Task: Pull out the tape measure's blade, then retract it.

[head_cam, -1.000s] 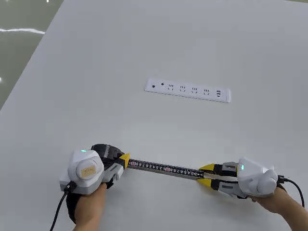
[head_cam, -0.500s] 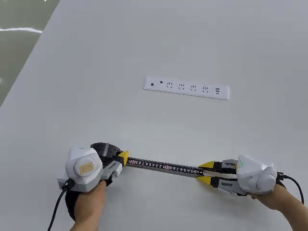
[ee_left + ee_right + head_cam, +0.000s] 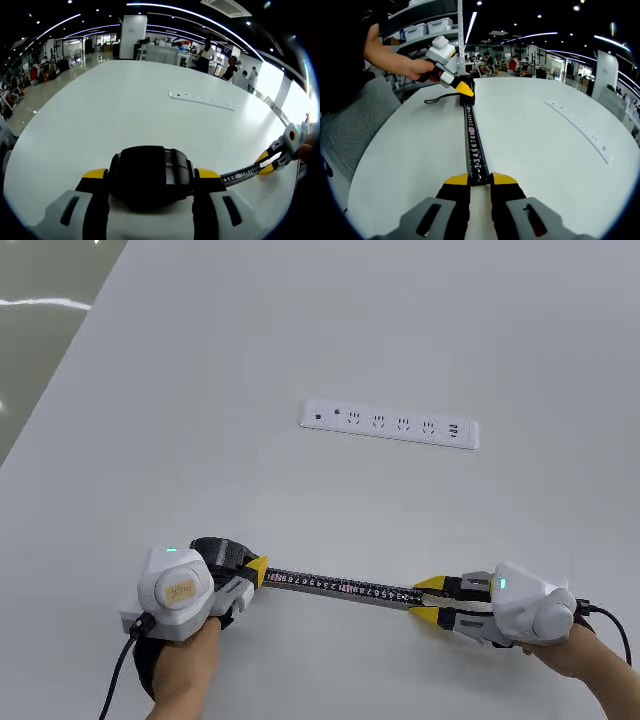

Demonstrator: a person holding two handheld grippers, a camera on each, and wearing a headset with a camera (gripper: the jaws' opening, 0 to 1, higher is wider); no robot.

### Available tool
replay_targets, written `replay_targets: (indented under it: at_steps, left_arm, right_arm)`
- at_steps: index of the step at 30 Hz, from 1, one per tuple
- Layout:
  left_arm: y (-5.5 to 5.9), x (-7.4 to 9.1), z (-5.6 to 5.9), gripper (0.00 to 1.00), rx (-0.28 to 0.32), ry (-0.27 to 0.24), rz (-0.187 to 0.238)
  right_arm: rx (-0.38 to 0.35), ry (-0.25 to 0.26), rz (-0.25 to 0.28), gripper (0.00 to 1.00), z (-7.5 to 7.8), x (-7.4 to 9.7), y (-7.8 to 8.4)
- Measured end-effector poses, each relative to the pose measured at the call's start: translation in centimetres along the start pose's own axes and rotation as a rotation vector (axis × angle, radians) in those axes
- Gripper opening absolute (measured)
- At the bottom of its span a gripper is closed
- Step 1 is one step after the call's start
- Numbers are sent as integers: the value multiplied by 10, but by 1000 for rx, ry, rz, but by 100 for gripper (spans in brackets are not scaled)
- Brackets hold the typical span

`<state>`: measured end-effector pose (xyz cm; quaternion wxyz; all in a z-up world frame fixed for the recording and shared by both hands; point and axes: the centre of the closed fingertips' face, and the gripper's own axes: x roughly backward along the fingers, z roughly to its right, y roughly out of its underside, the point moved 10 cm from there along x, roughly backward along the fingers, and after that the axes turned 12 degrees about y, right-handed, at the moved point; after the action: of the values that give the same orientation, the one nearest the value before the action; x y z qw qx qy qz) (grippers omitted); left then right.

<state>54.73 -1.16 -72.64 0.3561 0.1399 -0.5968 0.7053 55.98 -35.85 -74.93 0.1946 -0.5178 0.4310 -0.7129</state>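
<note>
The black tape measure case (image 3: 150, 172) sits clamped between the yellow-tipped jaws of my left gripper (image 3: 252, 574) at the near left of the table. Its dark numbered blade (image 3: 340, 587) runs out flat along the table to the right. My right gripper (image 3: 428, 599) is shut on the blade's end (image 3: 480, 176), which lies pinched between the yellow tips. In the right gripper view the blade (image 3: 472, 142) stretches away to the case (image 3: 466, 96) and the left gripper (image 3: 462, 89).
A white power strip (image 3: 390, 425) lies flat further back on the white table (image 3: 300, 330). The table's left edge (image 3: 60, 370) drops to a glossy floor. A black cable (image 3: 120, 680) trails from the left gripper.
The blade's drawn-out length and both grippers look about the same; only the head camera has shifted slightly.
</note>
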Motion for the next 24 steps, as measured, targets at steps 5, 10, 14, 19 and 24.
replay_targets:
  at_steps: [5, 10, 14, 19, 24]
  left_arm:
    - [0, 0, -1, 64, -1, 7, -5]
    - [0, 1, -1, 64, 0, 15, -8]
    - [0, 1, -2, 63, -1, 20, -11]
    - [0, 2, -2, 63, 4, 26, -11]
    - [0, 3, -3, 63, 8, 33, -13]
  right_arm:
    - [1, 0, 4, 14, 0, 0, -2]
    - [2, 1, 11, 14, 0, 1, -4]
    - [5, 2, 14, 14, 0, 1, -5]
    - [11, 2, 16, 14, -1, 1, -6]
    - [16, 1, 16, 14, -1, 0, -8]
